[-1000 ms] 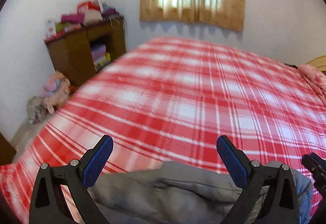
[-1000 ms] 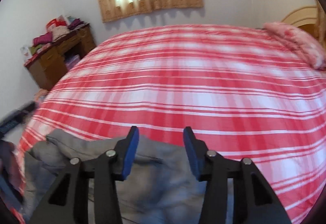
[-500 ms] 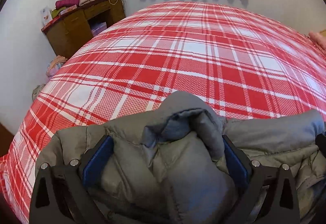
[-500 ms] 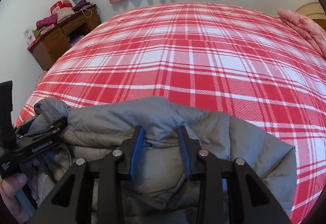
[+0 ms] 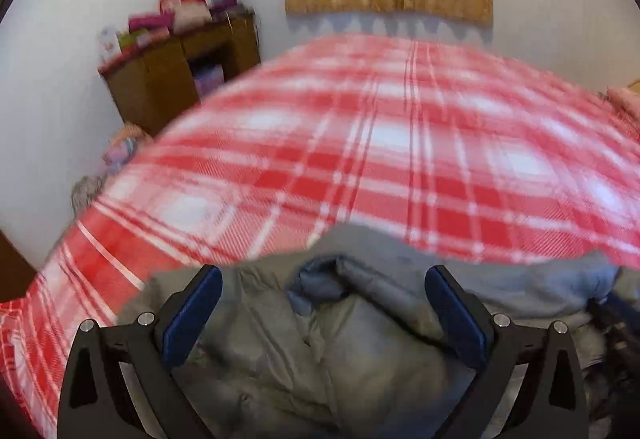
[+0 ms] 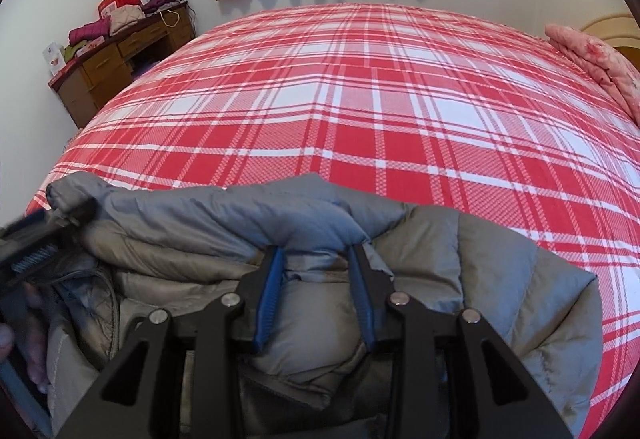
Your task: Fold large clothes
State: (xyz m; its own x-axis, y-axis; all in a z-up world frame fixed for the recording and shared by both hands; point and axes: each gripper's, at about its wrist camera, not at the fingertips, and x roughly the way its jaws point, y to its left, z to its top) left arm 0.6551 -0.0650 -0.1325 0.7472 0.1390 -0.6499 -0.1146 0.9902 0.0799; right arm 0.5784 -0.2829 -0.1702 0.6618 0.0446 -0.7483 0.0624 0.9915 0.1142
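A puffy grey jacket (image 6: 500, 279) lies bunched on the near edge of the red plaid bed (image 6: 360, 99). My right gripper (image 6: 316, 259) is shut on a thick fold of the jacket's upper edge, and the cloth drapes over its fingertips. In the left wrist view, which is blurred, my left gripper (image 5: 324, 303) stands wide open just above the jacket (image 5: 340, 339), with a rolled fold lying between its blue pads (image 5: 192, 315) but untouched by them. The left gripper (image 6: 36, 239) also shows at the left edge of the right wrist view, with a hand behind it.
A wooden desk (image 6: 120, 51) piled with clothes stands against the wall left of the bed. A pink pillow (image 6: 592, 59) lies at the bed's far right by a headboard (image 6: 612, 31). Soft toys (image 5: 120, 147) sit on the floor beside the desk.
Both grippers have come down over the jacket. The right jaws have narrowed onto the fold. The jacket now fills the lower part of both views.
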